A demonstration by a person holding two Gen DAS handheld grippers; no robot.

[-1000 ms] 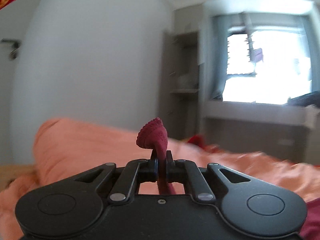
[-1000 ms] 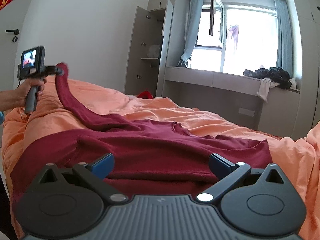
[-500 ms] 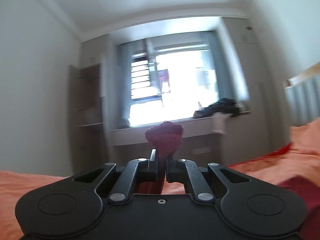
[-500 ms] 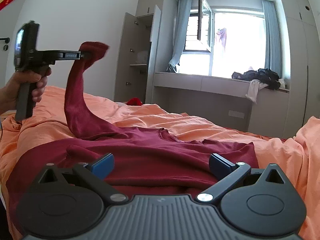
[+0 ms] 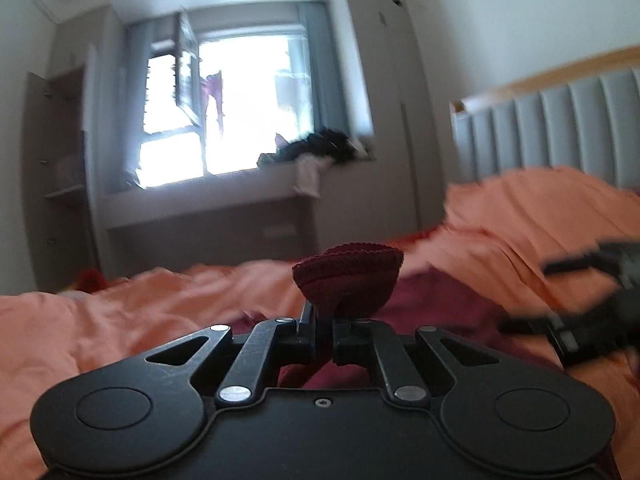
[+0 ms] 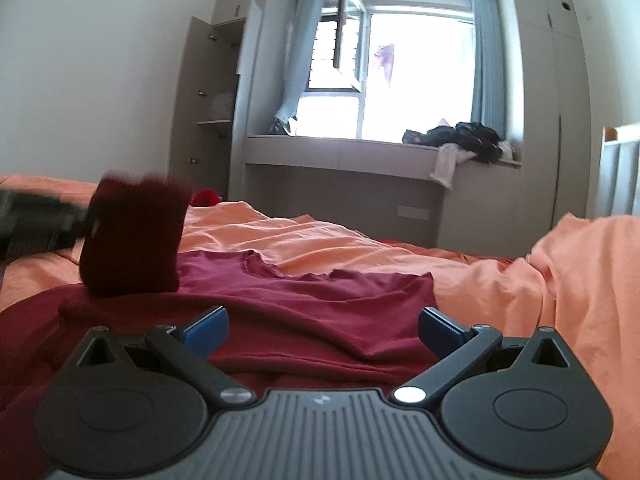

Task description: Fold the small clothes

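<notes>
Soft, limp dark-red knit shirt (image 6: 304, 300) draped easily; left gripper (image 5: 322, 322) pinched its ribbed cuff (image 5: 348, 276), while right gripper (image 6: 320, 322) gaped empty.

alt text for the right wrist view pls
The open right gripper hovers over a dark red shirt spread on an orange duvet. At left, the blurred left gripper holds the shirt's sleeve up, with a bright window behind.

left gripper (image 5: 322, 322): my jaws pinched tight, cloth caught between them
right gripper (image 6: 322, 326): my jaws spread wide, gripping nothing
</notes>
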